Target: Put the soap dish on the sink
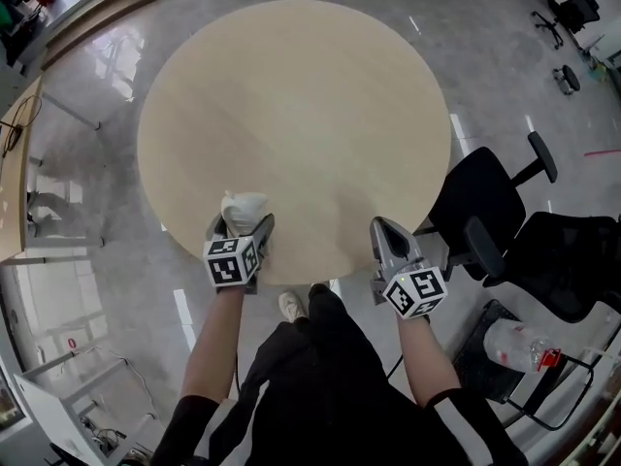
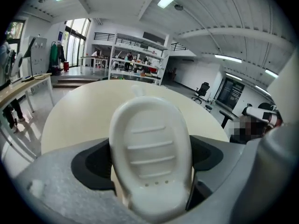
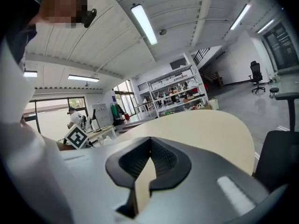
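Observation:
A white oval soap dish [image 1: 243,210] with raised ribs sits clamped in my left gripper [image 1: 239,229], which is shut on it above the near edge of the round beige table [image 1: 291,115]. In the left gripper view the soap dish [image 2: 152,157] stands upright between the jaws and fills the centre, with the table [image 2: 79,111] behind it. My right gripper [image 1: 386,233] hovers over the table's near right edge, shut with nothing in it. Its jaws meet in the right gripper view, where the right gripper [image 3: 148,169] points across the table [image 3: 210,129]. No sink is in view.
Black office chairs [image 1: 485,212] [image 1: 572,260] stand close to the right of the table, and one chair [image 3: 280,162] shows in the right gripper view. A wooden desk [image 1: 15,183] lines the left side. Shelving and more desks stand far across the room.

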`<state>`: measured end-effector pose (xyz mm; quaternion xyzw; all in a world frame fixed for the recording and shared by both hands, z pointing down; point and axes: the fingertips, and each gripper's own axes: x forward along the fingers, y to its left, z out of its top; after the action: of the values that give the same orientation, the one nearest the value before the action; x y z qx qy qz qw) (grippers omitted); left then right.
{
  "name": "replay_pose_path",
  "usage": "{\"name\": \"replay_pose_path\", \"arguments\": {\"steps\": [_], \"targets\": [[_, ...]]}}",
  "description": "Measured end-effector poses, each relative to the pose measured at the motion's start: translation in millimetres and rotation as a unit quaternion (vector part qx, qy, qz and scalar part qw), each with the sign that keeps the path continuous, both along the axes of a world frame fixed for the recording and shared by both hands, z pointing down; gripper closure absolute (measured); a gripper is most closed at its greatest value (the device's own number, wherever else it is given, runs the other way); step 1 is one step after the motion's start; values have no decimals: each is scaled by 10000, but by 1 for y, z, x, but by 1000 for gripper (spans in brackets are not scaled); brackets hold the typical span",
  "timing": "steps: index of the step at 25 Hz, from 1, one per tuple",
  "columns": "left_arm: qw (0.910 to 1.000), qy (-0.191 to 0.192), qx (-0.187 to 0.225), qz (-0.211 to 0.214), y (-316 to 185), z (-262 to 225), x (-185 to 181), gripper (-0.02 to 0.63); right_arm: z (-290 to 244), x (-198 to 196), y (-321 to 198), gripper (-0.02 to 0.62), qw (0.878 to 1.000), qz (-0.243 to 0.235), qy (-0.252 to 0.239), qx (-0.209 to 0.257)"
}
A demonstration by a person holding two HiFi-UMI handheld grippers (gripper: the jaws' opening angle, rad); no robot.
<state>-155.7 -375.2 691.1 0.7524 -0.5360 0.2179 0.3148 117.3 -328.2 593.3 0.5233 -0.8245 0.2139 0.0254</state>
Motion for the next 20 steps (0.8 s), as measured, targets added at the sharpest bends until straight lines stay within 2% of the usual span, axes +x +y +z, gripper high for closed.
{"name": "replay_pose_path", "arguments": {"steps": [6,13,20], "targets": [[9970,-456,-536,322,-16,32,17,129,3,1,-9,591,9999,26,-110,-58],[9870,-1059,-1129,427,-24,61,28,129,5,6,-3,591,9998,112,-111,-133],[9812,-1508,-1000,672,-28,79,37,126,6,17,4,591,9996,218,-111,-166]]}}
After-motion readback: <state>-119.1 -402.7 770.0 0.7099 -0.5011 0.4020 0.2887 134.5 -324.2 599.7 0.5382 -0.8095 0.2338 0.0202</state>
